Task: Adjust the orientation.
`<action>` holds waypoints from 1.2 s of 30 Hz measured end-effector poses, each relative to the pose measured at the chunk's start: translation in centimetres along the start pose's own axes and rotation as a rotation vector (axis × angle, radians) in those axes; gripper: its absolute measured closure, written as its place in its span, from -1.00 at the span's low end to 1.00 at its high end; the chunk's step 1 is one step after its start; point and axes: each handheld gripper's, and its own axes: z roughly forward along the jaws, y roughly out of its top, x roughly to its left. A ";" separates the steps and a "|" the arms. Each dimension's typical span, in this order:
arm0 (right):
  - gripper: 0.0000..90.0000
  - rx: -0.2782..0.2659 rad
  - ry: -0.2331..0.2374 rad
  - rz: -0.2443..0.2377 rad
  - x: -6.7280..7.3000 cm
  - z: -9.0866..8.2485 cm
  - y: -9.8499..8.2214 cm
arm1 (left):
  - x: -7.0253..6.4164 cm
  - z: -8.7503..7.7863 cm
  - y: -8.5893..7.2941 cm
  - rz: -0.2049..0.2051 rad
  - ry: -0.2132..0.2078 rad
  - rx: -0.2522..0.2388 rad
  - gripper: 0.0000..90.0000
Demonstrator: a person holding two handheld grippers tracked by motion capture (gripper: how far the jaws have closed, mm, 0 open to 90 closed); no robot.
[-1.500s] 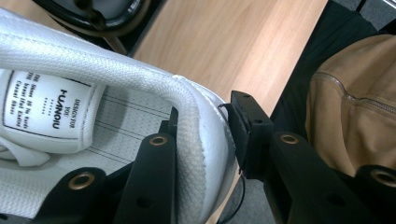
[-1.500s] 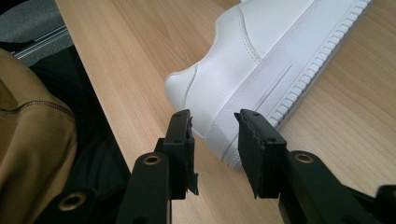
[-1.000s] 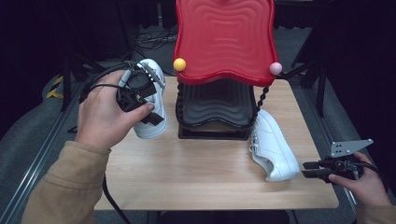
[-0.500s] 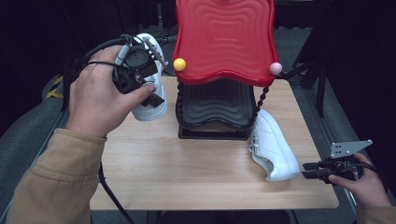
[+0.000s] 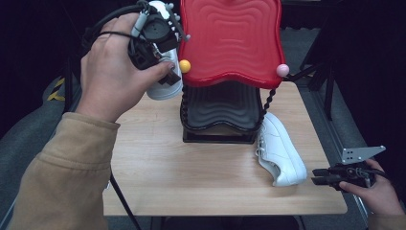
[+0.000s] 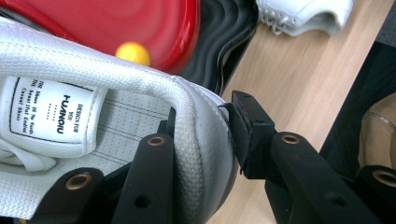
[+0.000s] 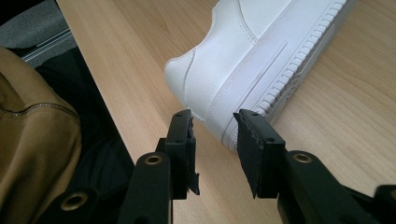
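the left gripper (image 5: 160,45) holds a white shoe (image 6: 140,121) by its heel collar, lifted at the far left beside the red rack (image 5: 230,38), while the right gripper (image 7: 215,126), fingers parted and empty, sits just short of the heel of the second shoe (image 5: 280,151) lying near right on the bench (image 5: 191,177).

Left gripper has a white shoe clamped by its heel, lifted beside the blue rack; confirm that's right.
Not quite: the rack is red on top, not blue, as the high view shows. The left gripper does clamp a white shoe by its heel, lifted beside it.
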 end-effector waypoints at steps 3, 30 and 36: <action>0.48 0.000 -0.003 0.004 0.1 -0.1 -0.2 | 0.1 -0.2 1.0 0.011 -0.002 -0.009 0.58; 0.48 -0.035 0.016 0.013 1.2 -1.7 -1.7 | 1.8 2.0 11.2 0.153 0.004 0.003 0.56; 0.48 -0.028 0.022 0.013 1.2 -1.4 -1.7 | 2.7 2.8 12.4 0.146 0.003 0.000 0.56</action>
